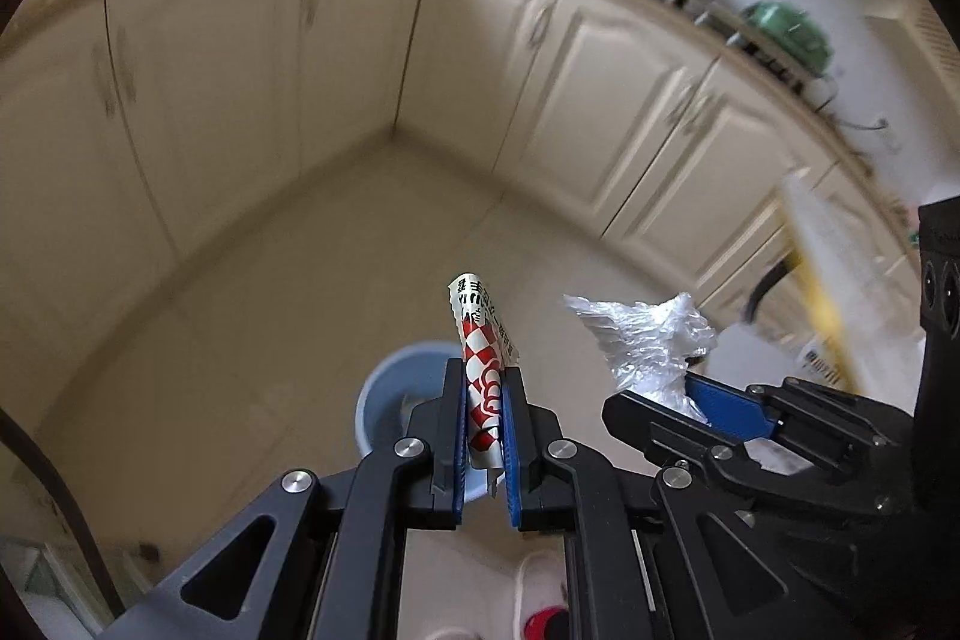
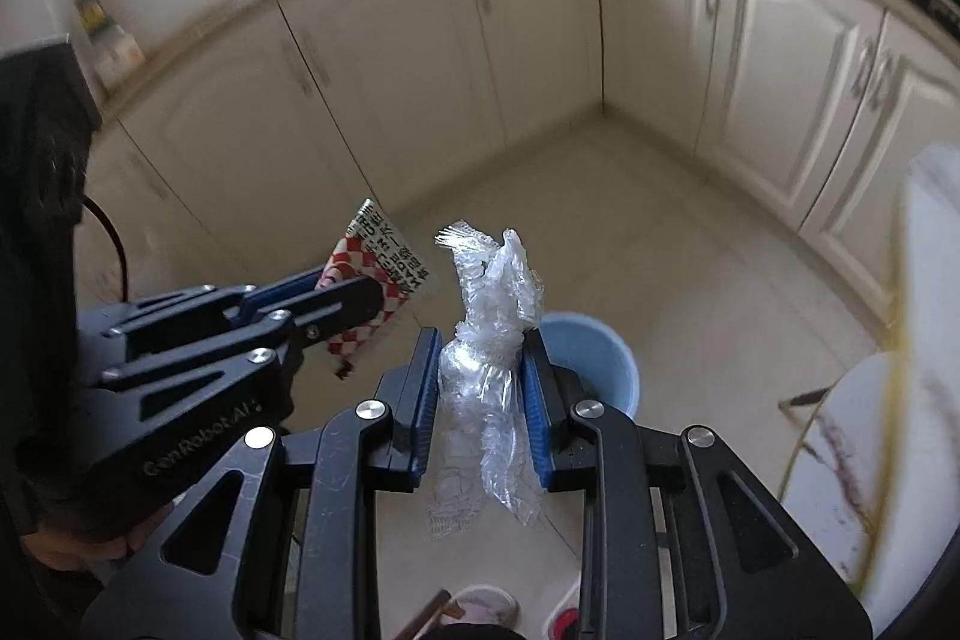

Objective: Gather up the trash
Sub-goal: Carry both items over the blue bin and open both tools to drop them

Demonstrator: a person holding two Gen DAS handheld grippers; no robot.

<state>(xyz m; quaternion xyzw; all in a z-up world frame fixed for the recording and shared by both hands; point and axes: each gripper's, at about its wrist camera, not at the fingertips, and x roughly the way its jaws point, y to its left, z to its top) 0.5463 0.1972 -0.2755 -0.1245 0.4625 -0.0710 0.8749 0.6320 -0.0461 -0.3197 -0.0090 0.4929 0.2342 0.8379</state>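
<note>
Above blue bin point(image 2: 591, 358), wrapper point(image 1: 483, 382) and plastic point(image 2: 492, 340), bare floor point(image 1: 288, 292) around.

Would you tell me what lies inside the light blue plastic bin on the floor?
The light blue plastic bin sits below both claws; the left claw and right claw hide most of its interior, so contents cannot be seen.

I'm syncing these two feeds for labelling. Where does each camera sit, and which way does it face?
Left wrist: on the left hand-held gripper, looking down at the kitchen floor; it clamps a red-and-white wrapper; right hand-held gripper at right.
Right wrist: on the right hand-held gripper, clamping crumpled clear plastic; the left one at left.
Shared: both grippers, both pieces of trash, blue bucket, cream cabinets.
</note>
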